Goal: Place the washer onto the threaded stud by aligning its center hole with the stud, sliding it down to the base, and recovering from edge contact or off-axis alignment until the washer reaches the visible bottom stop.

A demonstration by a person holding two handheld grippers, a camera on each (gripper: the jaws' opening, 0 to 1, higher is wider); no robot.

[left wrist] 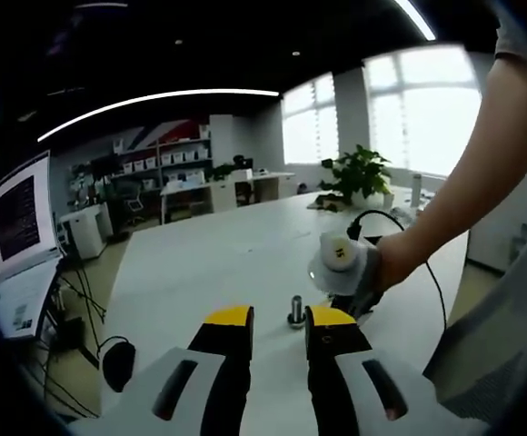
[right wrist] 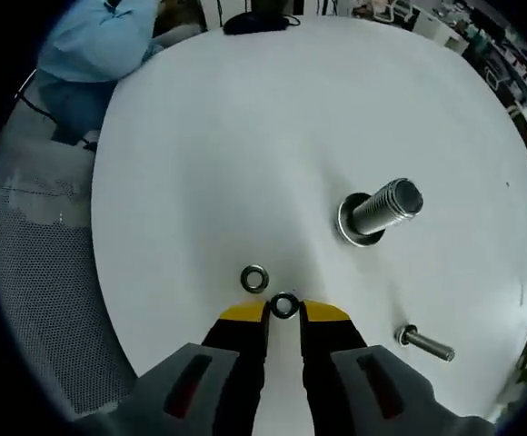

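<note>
Clamped between the right tongs (right wrist: pixel 283 309), one washer (right wrist: pixel 283 305) is held well short of the threaded stud (right wrist: pixel 386 207), unthreaded, while the left tongs (left wrist: pixel 278 320) are kept apart.

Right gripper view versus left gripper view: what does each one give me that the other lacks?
Right gripper view alone: a washer between the right gripper jaws, a loose washer beside it, and a small bolt lying flat.

Left gripper view alone: the left gripper with jaws apart and nothing between them, a monitor, a plant.

Both: the white table and the upright threaded stud.
</note>
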